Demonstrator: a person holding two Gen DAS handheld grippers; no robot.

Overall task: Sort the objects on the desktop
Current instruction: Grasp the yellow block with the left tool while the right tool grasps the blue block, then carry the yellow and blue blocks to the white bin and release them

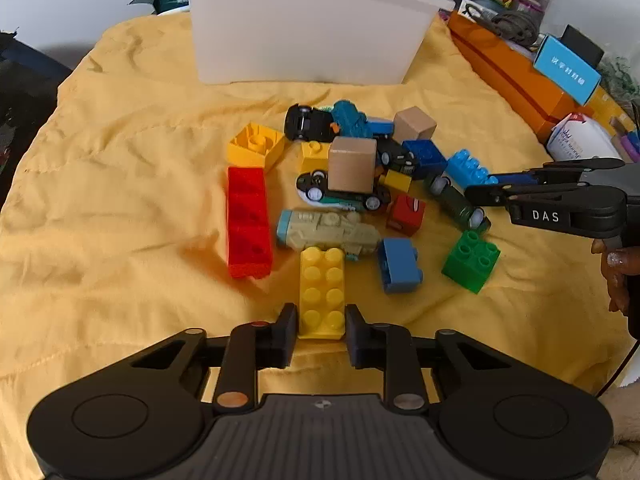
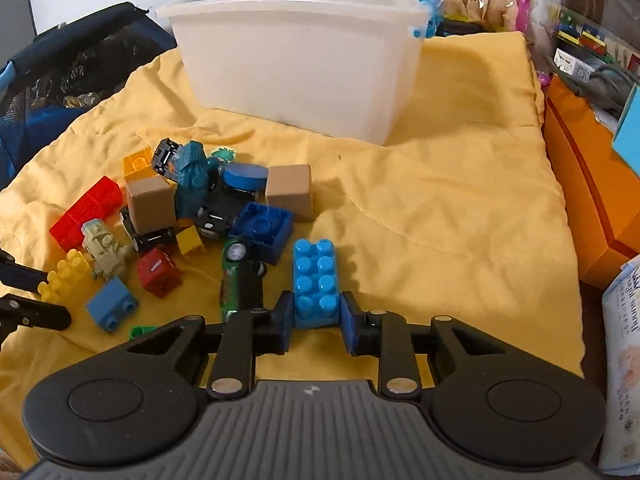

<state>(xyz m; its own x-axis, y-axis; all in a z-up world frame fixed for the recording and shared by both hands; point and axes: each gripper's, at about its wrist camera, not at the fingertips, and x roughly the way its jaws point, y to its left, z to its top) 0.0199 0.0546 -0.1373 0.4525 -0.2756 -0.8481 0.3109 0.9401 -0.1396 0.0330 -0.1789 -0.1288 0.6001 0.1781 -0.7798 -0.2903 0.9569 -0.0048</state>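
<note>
A pile of toy bricks, small cars and wooden cubes lies on a yellow cloth (image 1: 120,200). My left gripper (image 1: 322,330) is shut on the near end of a long yellow brick (image 1: 322,292) that lies on the cloth. My right gripper (image 2: 316,320) is shut on the near end of a light blue brick (image 2: 316,280); that brick also shows in the left wrist view (image 1: 466,168). A white plastic bin (image 1: 304,28) stands behind the pile, also seen in the right wrist view (image 2: 296,60).
Around the pile lie a long red brick (image 1: 248,220), a green brick (image 1: 472,260), a blue brick (image 1: 400,266), a beige toy vehicle (image 1: 328,232) and two wooden cubes (image 1: 354,164). An orange box (image 1: 512,76) and clutter line the right side.
</note>
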